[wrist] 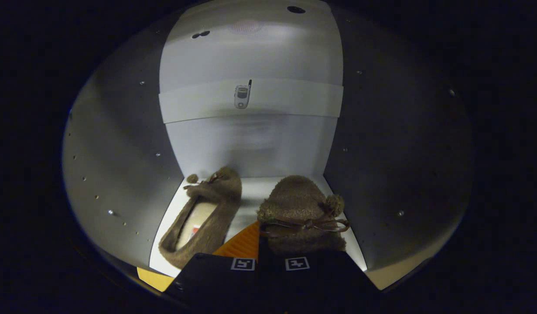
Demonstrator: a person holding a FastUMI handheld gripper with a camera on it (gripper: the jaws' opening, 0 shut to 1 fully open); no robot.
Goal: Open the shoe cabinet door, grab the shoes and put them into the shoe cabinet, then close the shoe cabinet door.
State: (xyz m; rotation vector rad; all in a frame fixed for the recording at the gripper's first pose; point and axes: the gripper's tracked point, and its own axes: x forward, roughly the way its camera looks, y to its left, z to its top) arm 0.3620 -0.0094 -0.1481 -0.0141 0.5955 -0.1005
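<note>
On the shoe cabinet (120, 144) floor the left shoe (201, 218) already lies. The tool (258, 244) has its fingers nearly together, seemingly gripping the right shoe (299, 205). Next: release it, withdraw, close the door.

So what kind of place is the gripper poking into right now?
Most likely the inside of a shoe cabinet: pale walls close in on both sides, and two fuzzy brown slippers sit on its floor. The gripper is shut on the right-hand slipper.
</note>
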